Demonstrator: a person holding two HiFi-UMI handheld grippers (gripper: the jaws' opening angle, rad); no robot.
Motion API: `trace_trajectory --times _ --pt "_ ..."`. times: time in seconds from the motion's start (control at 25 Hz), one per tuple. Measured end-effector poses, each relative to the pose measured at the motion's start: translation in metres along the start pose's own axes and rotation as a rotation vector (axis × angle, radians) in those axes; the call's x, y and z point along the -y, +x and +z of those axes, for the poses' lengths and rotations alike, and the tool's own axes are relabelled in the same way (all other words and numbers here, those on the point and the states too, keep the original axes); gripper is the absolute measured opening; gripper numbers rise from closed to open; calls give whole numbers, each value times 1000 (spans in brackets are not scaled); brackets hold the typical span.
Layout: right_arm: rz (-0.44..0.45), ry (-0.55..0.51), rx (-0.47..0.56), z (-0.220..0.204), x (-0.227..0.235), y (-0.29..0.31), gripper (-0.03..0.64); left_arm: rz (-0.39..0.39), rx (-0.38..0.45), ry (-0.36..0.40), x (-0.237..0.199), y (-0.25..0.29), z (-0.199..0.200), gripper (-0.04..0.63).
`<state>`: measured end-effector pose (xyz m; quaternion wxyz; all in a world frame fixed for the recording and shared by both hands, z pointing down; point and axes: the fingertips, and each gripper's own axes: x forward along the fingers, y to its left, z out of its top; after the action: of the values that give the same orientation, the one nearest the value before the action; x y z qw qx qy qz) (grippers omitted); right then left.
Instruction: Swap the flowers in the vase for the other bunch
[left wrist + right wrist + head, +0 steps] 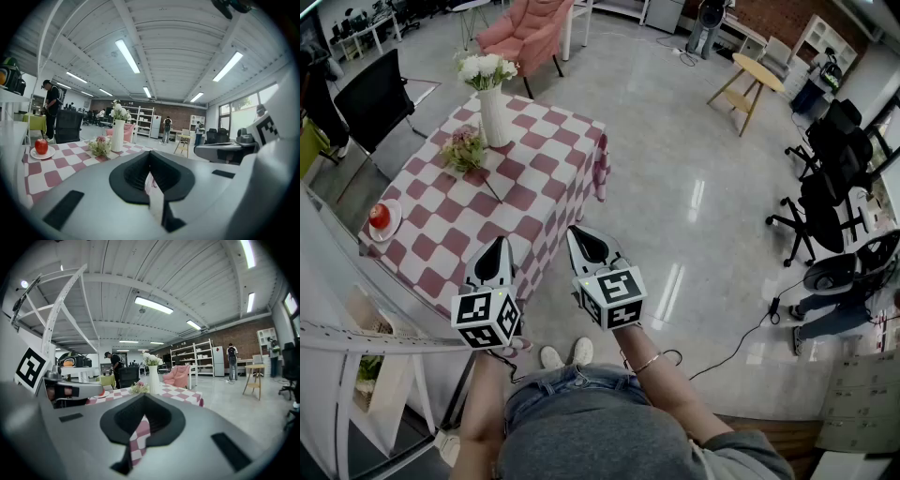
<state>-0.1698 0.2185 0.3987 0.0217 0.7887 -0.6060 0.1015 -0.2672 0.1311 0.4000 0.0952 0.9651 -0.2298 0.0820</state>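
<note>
Only the head view shows both tools from above. The left gripper [495,251] and the right gripper [581,242] hang side by side off the near corner of the table [534,187]. Each has its jaws pressed fully together with nothing between them, and each gripper's own view shows the same. Those two views add the ceiling lights [127,55], the shelves [199,357] on the far wall and a person [50,108] standing past the table at 9 o'clock. The right gripper view also catches the left gripper's marker cube at 9 o'clock.

The vase [494,116], tall, white and ribbed, stands upright near the table's far edge, at about 11 o'clock from the grippers. It holds the white flowers [486,67]. The other bunch [465,148], pink and green, lies flat on the checked cloth just beside the vase at its 7 o'clock. A plate [391,231] bearing a red fruit [379,216] sits well apart, at 8 o'clock.
</note>
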Motion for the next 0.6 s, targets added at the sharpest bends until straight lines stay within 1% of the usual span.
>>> trace_trajectory --times 0.36,0.6 --pt "36 12 14 2 9 2 9 -1 -14 -13 10 8 -2 17" --pt "32 13 15 1 28 -1 9 8 -2 -8 20 18 1 17"
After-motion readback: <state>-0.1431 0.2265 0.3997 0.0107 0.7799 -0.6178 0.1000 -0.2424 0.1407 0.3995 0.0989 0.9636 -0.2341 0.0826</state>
